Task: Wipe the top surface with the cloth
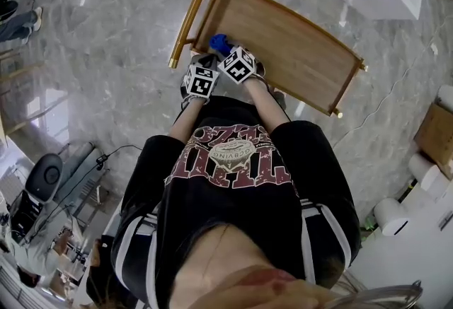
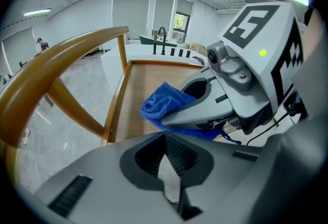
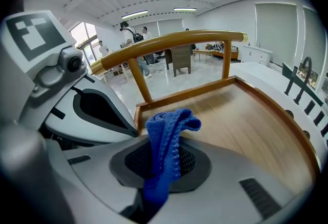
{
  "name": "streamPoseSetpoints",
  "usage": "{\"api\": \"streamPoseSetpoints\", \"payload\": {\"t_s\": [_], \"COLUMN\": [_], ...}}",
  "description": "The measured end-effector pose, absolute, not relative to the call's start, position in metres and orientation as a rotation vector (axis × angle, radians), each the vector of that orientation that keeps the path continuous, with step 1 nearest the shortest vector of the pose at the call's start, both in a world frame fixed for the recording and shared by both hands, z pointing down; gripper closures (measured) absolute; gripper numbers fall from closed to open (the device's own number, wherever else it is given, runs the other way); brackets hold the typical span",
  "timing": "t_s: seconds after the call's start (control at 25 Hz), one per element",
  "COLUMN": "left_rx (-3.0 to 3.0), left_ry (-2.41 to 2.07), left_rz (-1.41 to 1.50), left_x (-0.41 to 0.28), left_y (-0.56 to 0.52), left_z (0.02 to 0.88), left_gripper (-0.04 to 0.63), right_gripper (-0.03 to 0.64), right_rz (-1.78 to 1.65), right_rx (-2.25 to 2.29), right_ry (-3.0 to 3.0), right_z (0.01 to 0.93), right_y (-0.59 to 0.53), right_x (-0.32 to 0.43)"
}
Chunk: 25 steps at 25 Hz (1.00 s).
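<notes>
Two grippers sit at the wooden top's (image 3: 246,120) handle end. Your right gripper (image 3: 159,162) pinches the blue cloth (image 3: 166,130) over that corner; your left gripper (image 2: 169,159) is closed and empty. Wiping looks unstarted, whole top left.

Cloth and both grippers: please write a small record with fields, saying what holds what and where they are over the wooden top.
cloth: blue cloth, bunched, loose end sticking up past the jaws
right gripper: shut on the blue cloth
left gripper: tips together, nothing between
wooden top: bare, with raised rim
handle: curved rail at the near end
position: grippers side by side at the handle end
cloth touching top: cannot tell
</notes>
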<state>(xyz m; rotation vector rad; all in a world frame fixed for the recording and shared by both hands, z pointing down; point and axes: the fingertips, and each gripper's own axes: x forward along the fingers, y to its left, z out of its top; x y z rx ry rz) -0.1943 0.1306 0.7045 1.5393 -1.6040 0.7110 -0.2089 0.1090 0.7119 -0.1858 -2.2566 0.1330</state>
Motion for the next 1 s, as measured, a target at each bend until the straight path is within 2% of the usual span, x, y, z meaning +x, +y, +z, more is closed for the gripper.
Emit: {"api": "streamPoseSetpoints", "payload": {"t_s": [1.0], "left_rx": [1.658], "left_ry": [-1.476], "left_rz": [0.857], "left_x": [-0.167], "left_y": [0.106], "left_z": [0.709], "left_gripper": [0.549], "right_gripper": [0.558], "right_rz": [0.211], "right_rx": [-0.015], "right_ry": [-2.281], "right_z": [0.713], "right_y": [0.085], "right_x": [-0.161]}}
